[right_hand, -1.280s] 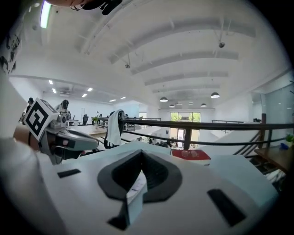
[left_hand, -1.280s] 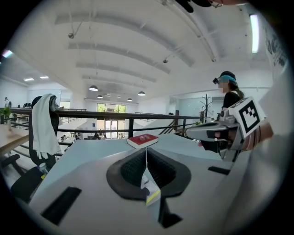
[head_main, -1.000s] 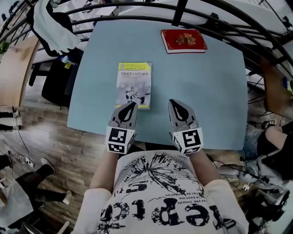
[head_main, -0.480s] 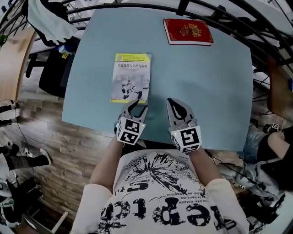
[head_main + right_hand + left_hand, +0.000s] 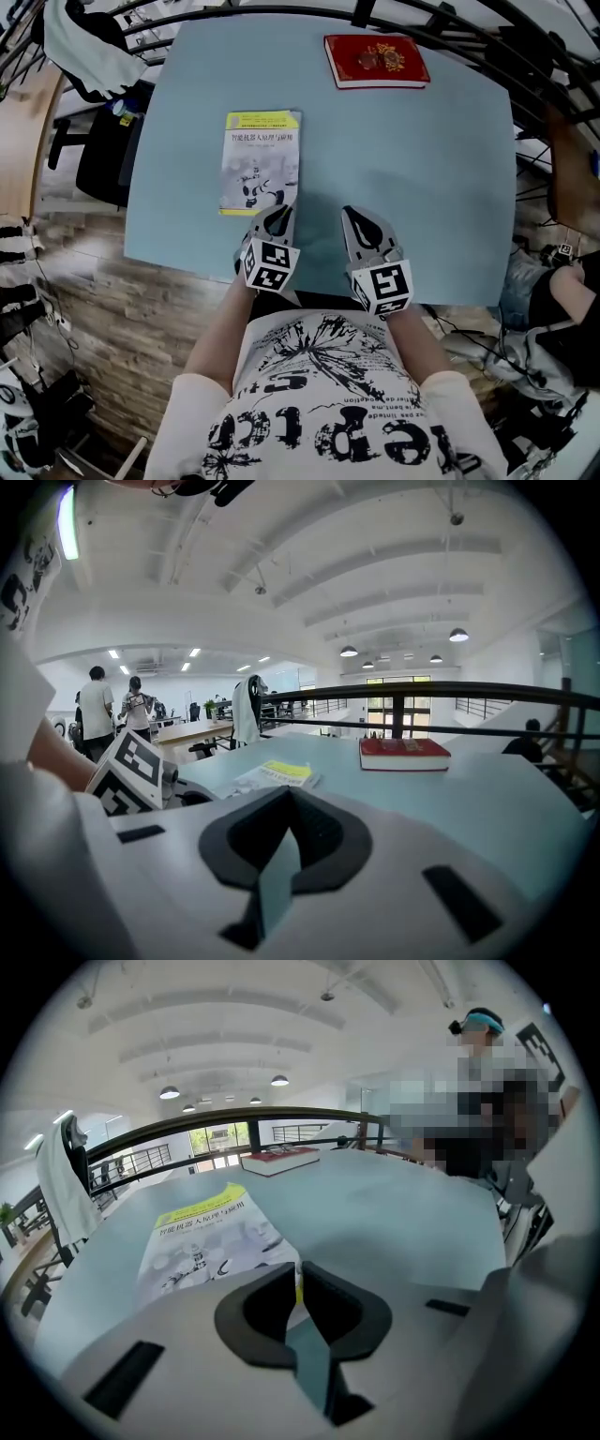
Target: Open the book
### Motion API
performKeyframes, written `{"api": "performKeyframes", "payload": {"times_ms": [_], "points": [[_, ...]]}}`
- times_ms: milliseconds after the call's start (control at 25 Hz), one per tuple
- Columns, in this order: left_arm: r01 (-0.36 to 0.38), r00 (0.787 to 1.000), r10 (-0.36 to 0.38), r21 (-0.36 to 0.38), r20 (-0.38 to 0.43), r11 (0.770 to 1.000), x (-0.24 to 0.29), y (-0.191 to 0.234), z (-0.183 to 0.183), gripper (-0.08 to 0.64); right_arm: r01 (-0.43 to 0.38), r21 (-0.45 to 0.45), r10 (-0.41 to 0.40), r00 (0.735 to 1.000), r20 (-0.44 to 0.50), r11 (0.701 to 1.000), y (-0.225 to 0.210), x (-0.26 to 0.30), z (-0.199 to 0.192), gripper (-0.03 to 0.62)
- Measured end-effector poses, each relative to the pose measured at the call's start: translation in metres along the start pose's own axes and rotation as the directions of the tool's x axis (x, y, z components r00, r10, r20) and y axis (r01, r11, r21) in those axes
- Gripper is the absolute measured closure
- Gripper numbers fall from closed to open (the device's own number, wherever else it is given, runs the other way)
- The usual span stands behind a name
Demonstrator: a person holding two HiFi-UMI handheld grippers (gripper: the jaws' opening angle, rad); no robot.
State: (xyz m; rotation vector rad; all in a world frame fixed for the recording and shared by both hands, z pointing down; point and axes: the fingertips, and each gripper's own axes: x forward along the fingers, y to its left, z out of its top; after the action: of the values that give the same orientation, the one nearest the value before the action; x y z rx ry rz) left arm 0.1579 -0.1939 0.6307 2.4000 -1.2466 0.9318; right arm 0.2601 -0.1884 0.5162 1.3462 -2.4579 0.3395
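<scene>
A thin paperback book point(image 5: 261, 161) with a yellow band lies closed and flat on the blue table point(image 5: 422, 169). My left gripper point(image 5: 275, 217) is tipped down at the book's near right corner. Its jaws are closing, and in the left gripper view point(image 5: 298, 1277) the corner's yellow edge fills the thin slit between them. The book's cover point(image 5: 206, 1237) lies flat ahead of them. My right gripper point(image 5: 361, 223) hovers to the right over bare table, shut and holding nothing point(image 5: 289, 794). From there the book point(image 5: 277, 773) lies to the left.
A thick red book point(image 5: 377, 60) lies at the table's far right side. A dark curved railing point(image 5: 525, 56) runs round the far side. A chair with a white jacket point(image 5: 80, 47) stands at the far left. The table's near edge point(image 5: 319, 281) lies right under both grippers.
The left gripper was shut, spread its jaws wide half a second ago, and has closed in on the book's near right corner while sinking. The right gripper sank slightly and stayed shut.
</scene>
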Motion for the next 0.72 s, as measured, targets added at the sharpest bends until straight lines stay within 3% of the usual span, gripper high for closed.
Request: {"api": "performKeyframes", "payload": {"times_ms": [320,720], "points": [[0.032,0.998,-0.030,-0.041,0.054,0.999,-0.021,0.012,0.019,0.535,0.024,-0.011,-0.024,1.000,0.009,1.000,0.007,-0.002,0.013,0.581],[0.080,0.974,-0.059,-0.085,0.220,0.993,-0.100,0.071,0.048,0.535,0.076,-0.005,-0.076,0.993,0.094,0.997,0.064,0.008,0.060,0.581]]}}
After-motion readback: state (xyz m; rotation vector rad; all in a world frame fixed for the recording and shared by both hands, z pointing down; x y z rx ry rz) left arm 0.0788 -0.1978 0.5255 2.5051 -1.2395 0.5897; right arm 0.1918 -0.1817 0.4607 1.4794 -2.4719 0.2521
